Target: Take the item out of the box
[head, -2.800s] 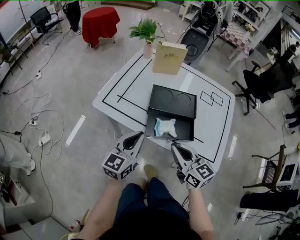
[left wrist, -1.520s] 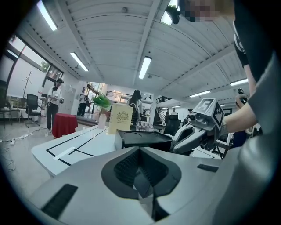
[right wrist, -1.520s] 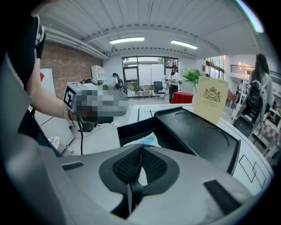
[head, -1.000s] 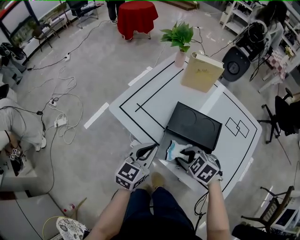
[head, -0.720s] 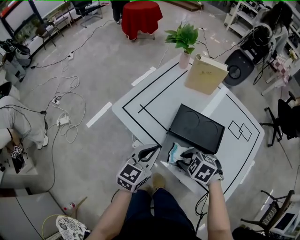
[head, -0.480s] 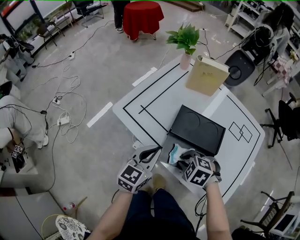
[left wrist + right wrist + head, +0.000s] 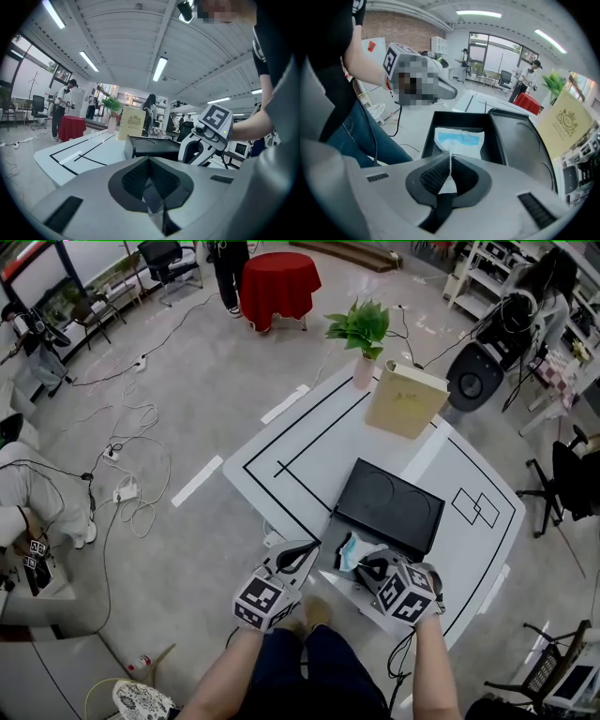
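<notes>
Removal of the item from the box, grasp stage. The black box (image 7: 389,507) sits on the white table (image 7: 309,442), its open tray facing the person. The item, a white and blue packet (image 7: 459,140), lies flat inside that tray, so it is not yet out. The right gripper (image 7: 450,161) has its jaws pressed together on the packet's near edge, and the rest of the packet extends straight ahead of it towards the tray's far wall. Foreshortening leaves the packet's longer side uncertain, though from the head view it appears to run roughly in line with this gripper. The left gripper (image 7: 149,160) has its jaws closed on nothing and points along the table from just beside the tray's left wall. In the head view, the right gripper (image 7: 373,568) touches the packet (image 7: 349,547), while the left gripper (image 7: 305,551) stands apart from it. The lift therefore probably belongs to the right hand, drawing up and back over the tray's near wall.
</notes>
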The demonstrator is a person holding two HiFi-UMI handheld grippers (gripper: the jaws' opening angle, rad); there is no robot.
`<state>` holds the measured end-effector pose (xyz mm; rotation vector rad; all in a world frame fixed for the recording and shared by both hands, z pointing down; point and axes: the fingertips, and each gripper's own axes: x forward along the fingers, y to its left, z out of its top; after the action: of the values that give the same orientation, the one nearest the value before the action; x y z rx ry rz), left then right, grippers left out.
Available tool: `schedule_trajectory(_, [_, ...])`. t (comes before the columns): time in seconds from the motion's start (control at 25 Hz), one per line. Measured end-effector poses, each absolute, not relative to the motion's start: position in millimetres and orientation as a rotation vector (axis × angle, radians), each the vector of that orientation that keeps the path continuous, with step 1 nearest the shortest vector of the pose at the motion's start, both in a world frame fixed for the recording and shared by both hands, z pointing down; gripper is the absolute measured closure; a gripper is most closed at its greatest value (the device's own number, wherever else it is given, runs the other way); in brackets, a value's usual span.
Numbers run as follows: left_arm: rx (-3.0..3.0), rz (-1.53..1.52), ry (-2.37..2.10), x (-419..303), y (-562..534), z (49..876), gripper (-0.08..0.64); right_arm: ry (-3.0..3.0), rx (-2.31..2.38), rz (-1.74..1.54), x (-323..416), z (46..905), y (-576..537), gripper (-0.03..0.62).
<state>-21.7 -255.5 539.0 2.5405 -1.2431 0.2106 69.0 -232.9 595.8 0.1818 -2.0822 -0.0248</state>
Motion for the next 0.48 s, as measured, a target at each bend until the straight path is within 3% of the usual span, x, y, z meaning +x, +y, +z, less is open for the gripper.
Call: schedule_trajectory(0.48, [2.592,0.159,-1.17,-9,-254,518,0.557,-2.292,0.379,0.002,66,536,-224,0.578])
